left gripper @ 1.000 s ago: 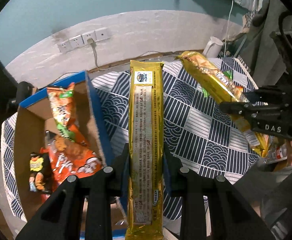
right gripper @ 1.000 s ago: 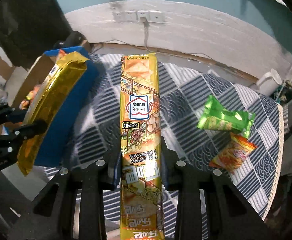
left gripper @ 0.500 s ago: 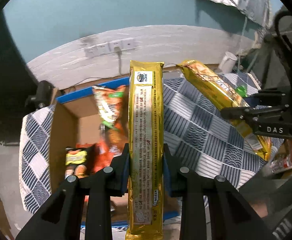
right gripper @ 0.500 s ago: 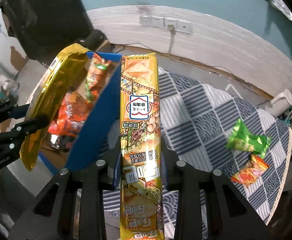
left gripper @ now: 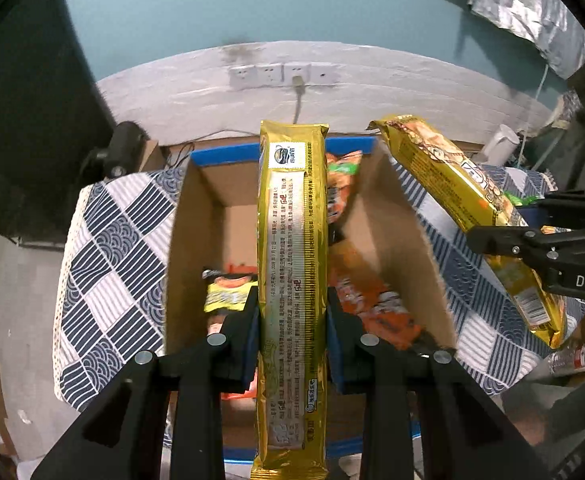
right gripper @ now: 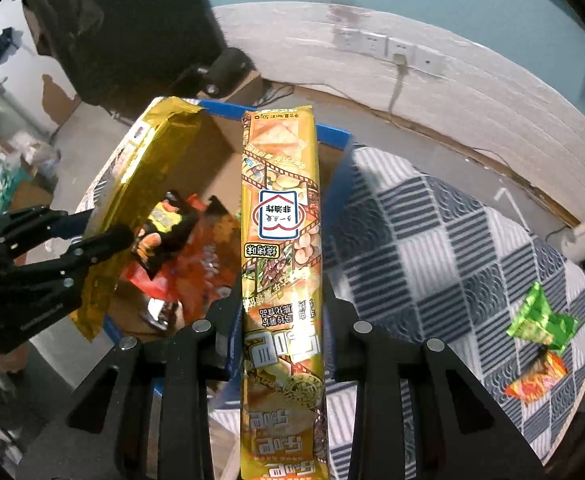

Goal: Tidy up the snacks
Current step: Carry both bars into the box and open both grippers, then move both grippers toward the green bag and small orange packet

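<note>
While both grippers clamp gold packets | green snack (right gripper: 542, 322), orange snack (right gripper: 536, 380) lie on cloth (right gripper: 432, 240)

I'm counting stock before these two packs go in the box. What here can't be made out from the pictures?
- Cardboard box floor, left wrist view: the held gold pack and left gripper cover its middle, so no full count.
- Orange bags, right wrist view: blurred, labels unreadable.
- Picture-printed gold pack in the right gripper: its near end is cut off by the frame's bottom edge.
</note>
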